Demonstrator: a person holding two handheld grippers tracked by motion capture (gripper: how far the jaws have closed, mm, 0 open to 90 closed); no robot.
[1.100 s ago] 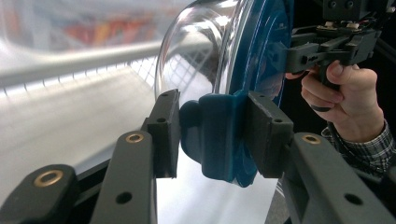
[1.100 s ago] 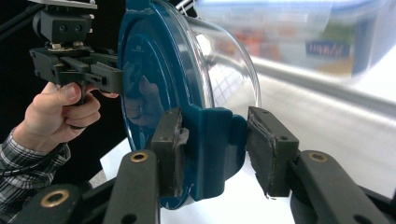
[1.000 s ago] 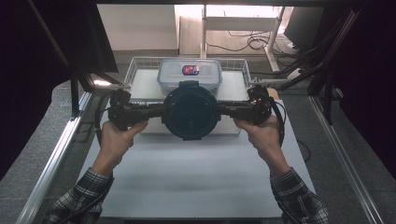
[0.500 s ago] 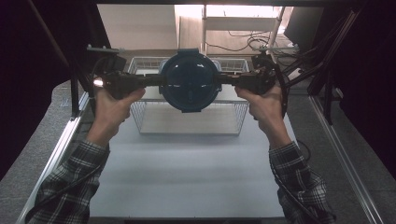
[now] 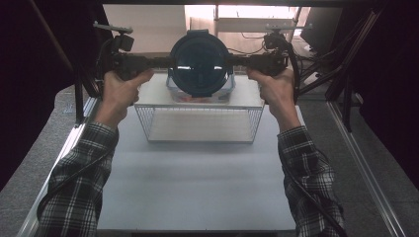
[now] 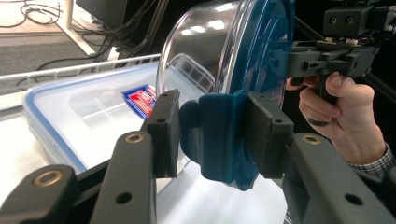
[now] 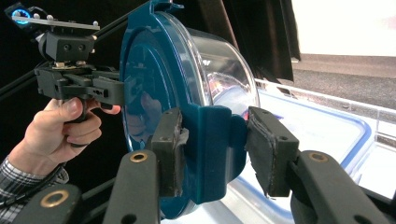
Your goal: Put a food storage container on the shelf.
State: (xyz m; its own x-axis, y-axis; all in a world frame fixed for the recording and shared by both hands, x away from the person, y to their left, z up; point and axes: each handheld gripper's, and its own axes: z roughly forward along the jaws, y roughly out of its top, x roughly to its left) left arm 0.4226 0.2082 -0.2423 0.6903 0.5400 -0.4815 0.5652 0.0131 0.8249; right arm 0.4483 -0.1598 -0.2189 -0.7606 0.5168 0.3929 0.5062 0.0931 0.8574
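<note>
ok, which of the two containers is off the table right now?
The round glass container with the dark blue lid, clamped by its side latches between both grippers, tipped on edge. The rectangular clear container with the blue-rimmed lid sits below in the wire basket.

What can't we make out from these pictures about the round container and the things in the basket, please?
- High view: the rectangular box in the wire basket is mostly behind the raised round container; its contents cannot be told.
- Left gripper view: the red-and-blue label on the box lid is partly covered by the left gripper and unreadable.
- Right gripper view: the right gripper covers one latch tab; glare on the clear bowl hides whether anything is inside.
</note>
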